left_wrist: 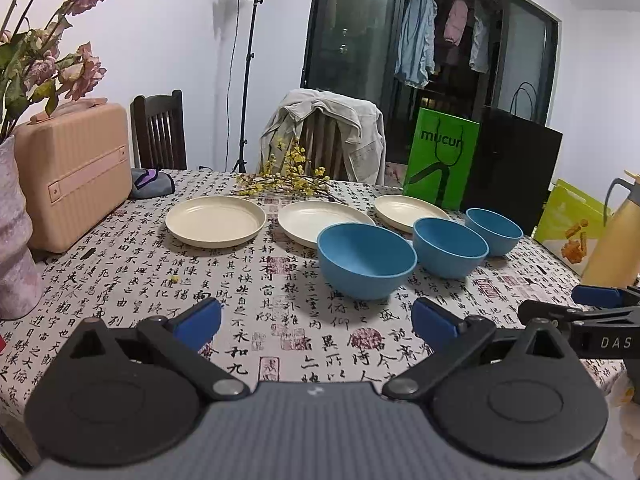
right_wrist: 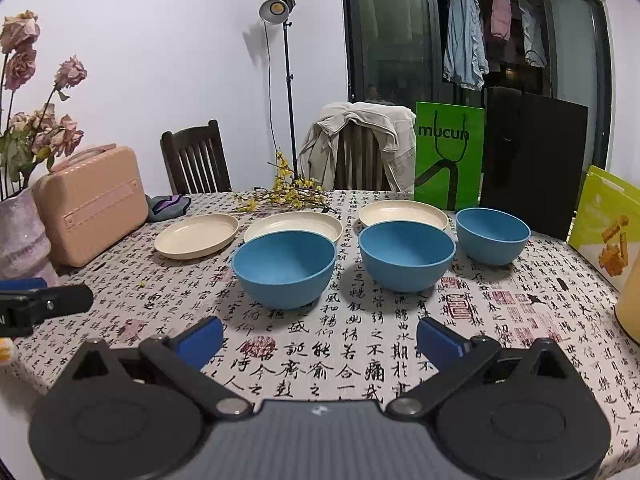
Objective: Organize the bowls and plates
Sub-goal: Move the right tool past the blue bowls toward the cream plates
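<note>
Both tongs hang low over the near edge of the table, jaws spread wide and holding nothing: the left gripper (left_wrist: 316, 322) fills the bottom of the left wrist view, and the right gripper (right_wrist: 319, 339) fills the bottom of its own view. Each also shows in the other's picture, the right gripper's black arm reaching in at the lower right edge of the left wrist view, the left gripper's at the lower left edge of the right wrist view. Across the middle of both frames, on the calligraphy tablecloth (left_wrist: 248, 312), three cream plates lie in a back row: the left plate (left_wrist: 216, 221), the middle plate (left_wrist: 316, 216) and the right plate (left_wrist: 406, 208). In front of them stand three blue bowls: the near bowl (left_wrist: 366, 262), the middle bowl (left_wrist: 450, 246) and the far bowl (left_wrist: 494, 230). The near bowl hides part of the middle plate; the middle bowl overlaps the right plate in view. Around them, a pink case (left_wrist: 76, 176) and a vase of dried flowers (left_wrist: 16, 240) crowd the left of the frame, yellow blossom twigs (left_wrist: 288, 180) lie just behind the plates, and a green bag (left_wrist: 442, 160), a black bag (left_wrist: 514, 168) and a yellow flask (left_wrist: 612, 240) close off the right side.
</note>
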